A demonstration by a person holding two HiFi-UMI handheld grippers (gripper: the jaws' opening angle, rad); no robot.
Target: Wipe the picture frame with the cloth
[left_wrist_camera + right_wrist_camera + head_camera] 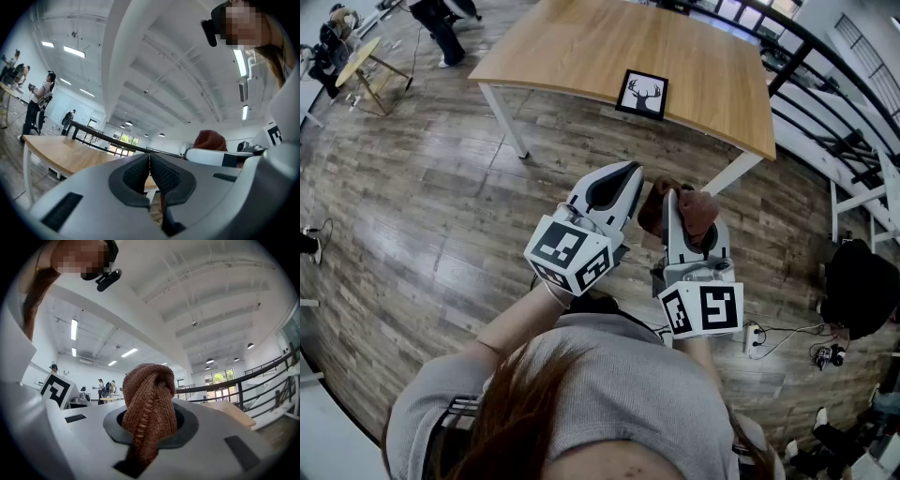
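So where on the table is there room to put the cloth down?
Lots of room. The table is bare left of the picture frame up to its left corner, behind the frame, and right of it toward the right corner. Only the frame's own spot at the near edge is taken.

We see the picture frame (642, 94) lying on the tabletop (581, 42) near its front edge, well ahead of both claws.
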